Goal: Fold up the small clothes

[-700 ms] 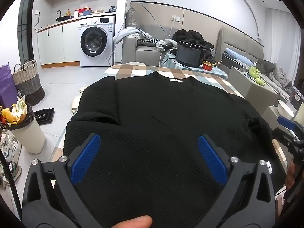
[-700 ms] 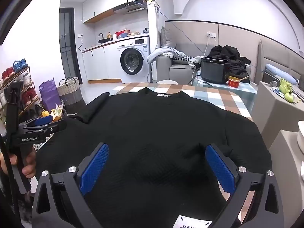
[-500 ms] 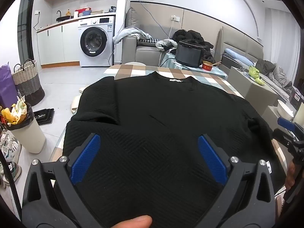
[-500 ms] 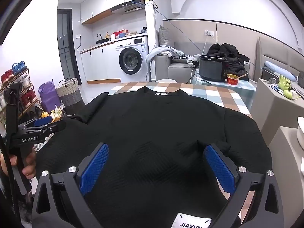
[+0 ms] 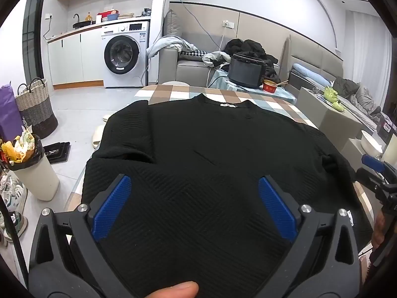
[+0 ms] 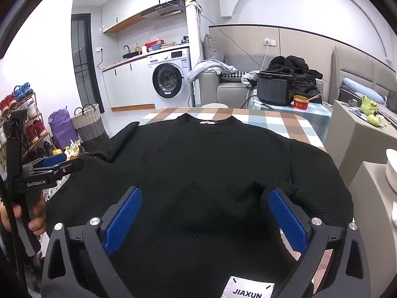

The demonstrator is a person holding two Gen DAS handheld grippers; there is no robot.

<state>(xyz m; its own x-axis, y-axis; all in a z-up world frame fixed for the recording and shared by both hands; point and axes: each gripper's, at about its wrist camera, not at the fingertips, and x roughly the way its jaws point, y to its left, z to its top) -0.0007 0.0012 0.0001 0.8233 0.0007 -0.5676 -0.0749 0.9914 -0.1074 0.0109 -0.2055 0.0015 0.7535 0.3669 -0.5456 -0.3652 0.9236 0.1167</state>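
A black textured sweater [image 5: 211, 164] lies spread flat on a checked table [image 5: 173, 93], collar at the far end, hem nearest me. It also shows in the right wrist view [image 6: 206, 168], with a white JIAXUN label [image 6: 248, 289] at the hem. My left gripper [image 5: 194, 206] is open and empty, hovering above the hem's left part. My right gripper [image 6: 204, 218] is open and empty above the hem's right part. Each gripper shows at the edge of the other's view, the right one [image 5: 377, 171] and the left one [image 6: 52, 167].
A bin [image 5: 29, 166] with rubbish stands left of the table, with a woven basket [image 5: 36, 106] and shoes beyond. A grey cabinet [image 6: 357, 134] and a white bowl [image 6: 392, 171] stand right. A sofa [image 5: 191, 72], a dark cooker [image 5: 245, 70] and a washing machine [image 5: 124, 54] are behind.
The right gripper has tilted slightly so the JIAXUN label shows more fully. The left gripper and the sweater have not moved.
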